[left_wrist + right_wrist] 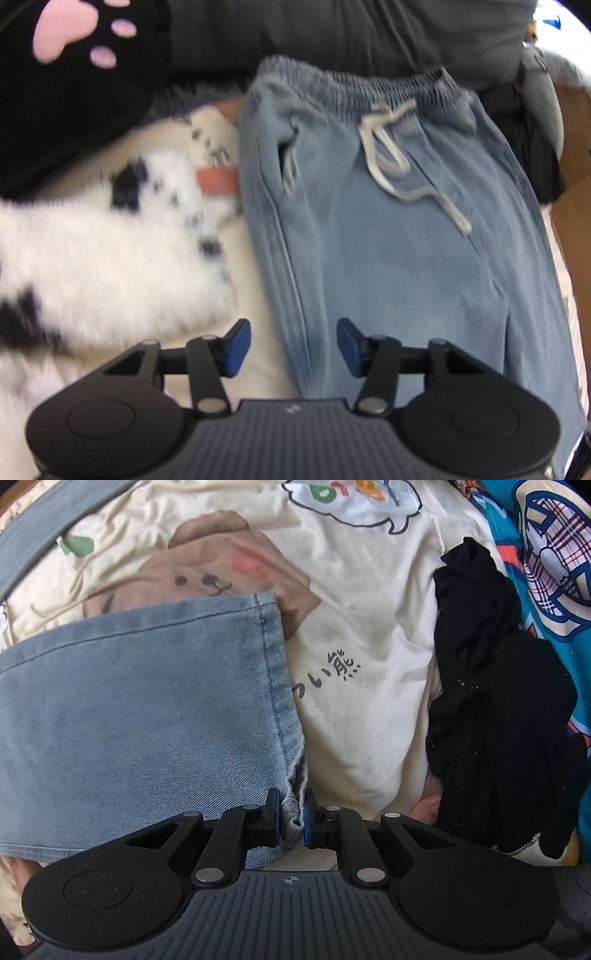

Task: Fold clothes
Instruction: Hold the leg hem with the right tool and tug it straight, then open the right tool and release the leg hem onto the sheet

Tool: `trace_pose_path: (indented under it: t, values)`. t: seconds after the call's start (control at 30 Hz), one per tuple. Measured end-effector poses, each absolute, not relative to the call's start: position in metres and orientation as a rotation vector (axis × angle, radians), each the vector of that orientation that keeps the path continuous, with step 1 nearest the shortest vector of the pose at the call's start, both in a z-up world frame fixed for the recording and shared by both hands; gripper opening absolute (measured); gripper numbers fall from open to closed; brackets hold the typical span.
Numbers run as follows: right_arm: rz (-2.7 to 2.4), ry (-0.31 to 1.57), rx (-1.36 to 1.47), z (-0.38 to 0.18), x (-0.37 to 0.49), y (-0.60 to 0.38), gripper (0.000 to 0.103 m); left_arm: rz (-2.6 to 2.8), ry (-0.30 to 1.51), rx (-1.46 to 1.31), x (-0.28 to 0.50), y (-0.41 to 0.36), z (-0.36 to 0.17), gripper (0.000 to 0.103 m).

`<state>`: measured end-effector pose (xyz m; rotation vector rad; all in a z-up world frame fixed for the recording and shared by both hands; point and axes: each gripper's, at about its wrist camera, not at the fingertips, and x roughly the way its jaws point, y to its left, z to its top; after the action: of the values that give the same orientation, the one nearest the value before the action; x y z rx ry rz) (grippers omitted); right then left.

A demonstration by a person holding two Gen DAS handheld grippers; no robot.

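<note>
- The right gripper has its fingers pinched tight on the hem corner of the jeans.
- The left gripper hangs with fingers parted and empty, just above the jeans' leg near its edge.
- The jeans lie flat on the bed, waistband far from the left gripper.
- Looks mid-fold: next, I'd guess, carry the hem toward the waistband.
- A black garment lies apart.

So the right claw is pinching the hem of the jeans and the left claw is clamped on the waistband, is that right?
Not quite. The left claw is open and holds nothing, as the left wrist view shows. The right claw does pinch the hem of the jeans.
</note>
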<state>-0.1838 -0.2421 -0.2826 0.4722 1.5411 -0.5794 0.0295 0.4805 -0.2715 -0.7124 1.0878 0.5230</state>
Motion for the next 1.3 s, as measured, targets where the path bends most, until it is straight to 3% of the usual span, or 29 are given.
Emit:
trace_pose_path:
  t: [0.2,0.23,0.33,0.53,0.63,0.77,0.93,1.0,1.07,1.3]
  values:
    - [-0.604,1.559,0.496,-0.296,-0.184,-0.243,0.010,0.566,1.062,-0.730,0.052,0.507,-0.289,0.052]
    - [-0.607,1.561,0.497,-0.298,-0.184,-0.242,0.010,0.569,1.054,-0.750,0.054,0.510,-0.292,0.047]
    - [-0.613,1.569,0.509,-0.303,-0.187,-0.240,0.011,0.573,1.031,-0.782,0.056,0.516,-0.294,0.017]
    - [-0.675,1.554,0.529,-0.318,-0.195,-0.240,0.013,0.622,1.018,-0.743,0.054,0.516,-0.286,0.015]
    - [-0.705,1.552,0.490,-0.326,-0.201,-0.236,0.015,0.633,1.074,-0.678,0.058,0.512,-0.296,0.018]
    - [-0.758,1.474,0.501,-0.311,-0.205,-0.241,0.017,0.689,1.116,-0.621,0.065,0.508,-0.286,0.034]
    - [-0.663,1.298,0.536,-0.290,-0.189,-0.245,0.019,0.664,1.063,-0.560,0.066,0.500,-0.256,0.038]
    - [-0.616,1.241,0.546,-0.286,-0.180,-0.246,0.025,0.641,1.036,-0.560,0.069,0.495,-0.245,0.046]
    - [-0.588,1.214,0.546,-0.288,-0.171,-0.251,0.033,0.624,1.015,-0.554,0.075,0.490,-0.236,0.061]
    - [-0.578,1.175,0.571,-0.303,-0.155,-0.267,0.039,0.510,1.020,-0.476,0.104,0.456,-0.223,0.062]
